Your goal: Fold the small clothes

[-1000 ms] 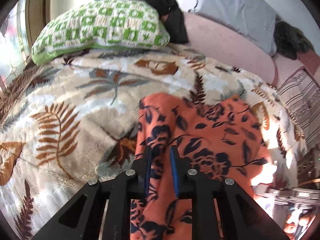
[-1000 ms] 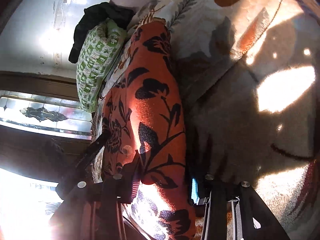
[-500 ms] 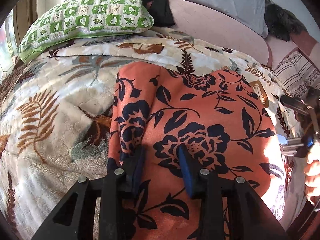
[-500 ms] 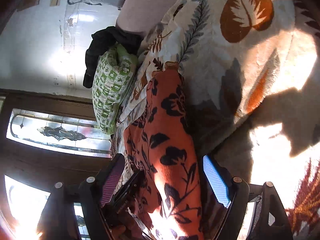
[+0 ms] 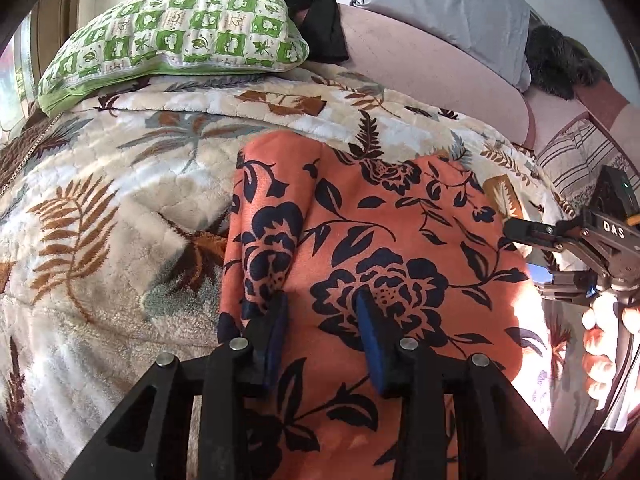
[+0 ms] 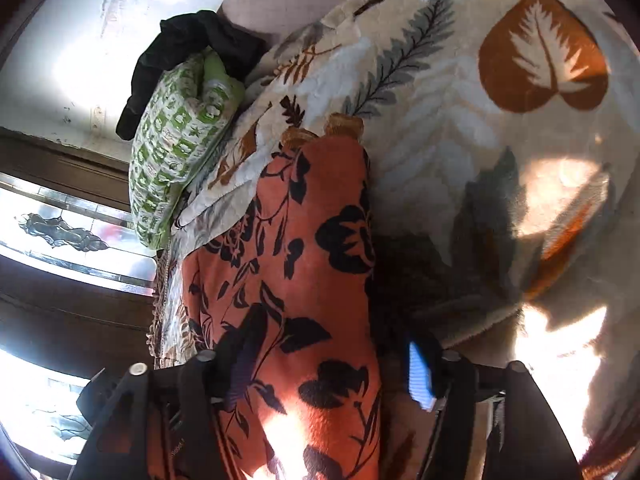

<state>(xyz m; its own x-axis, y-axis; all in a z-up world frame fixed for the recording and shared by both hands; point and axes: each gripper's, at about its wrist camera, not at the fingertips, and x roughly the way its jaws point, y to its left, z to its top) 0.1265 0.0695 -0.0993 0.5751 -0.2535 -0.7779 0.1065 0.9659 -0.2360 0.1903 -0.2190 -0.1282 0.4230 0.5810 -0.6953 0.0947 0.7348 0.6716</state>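
An orange garment with dark flower print [image 5: 380,248] lies flat on the leaf-patterned blanket [image 5: 120,208]. My left gripper [image 5: 322,332] stands over its near part, jaws apart, blue pads resting on the cloth without pinching it. In the right wrist view the garment [image 6: 304,260] runs away from me as a long strip. My right gripper [image 6: 332,364] straddles its near edge and its jaws are closing; one finger lies over the cloth and the blue pad [image 6: 420,372] stands clear of it. In the left wrist view, the right gripper [image 5: 560,248] and a hand [image 5: 600,340] appear at the right.
A green-and-white checked pillow [image 5: 172,40] with a black garment [image 5: 312,8] behind it lies at the head of the bed. A grey pillow [image 5: 448,4] leans on the pink headboard [image 5: 420,64]. A striped cloth [image 5: 580,156] lies at the right; a window [image 6: 60,232] at the left.
My left jaws let go of the pinched fold and parted; the garment now lies spread flat. My right jaws released the cloth, swung wide, then narrowed, and the gripper shifted along the garment.
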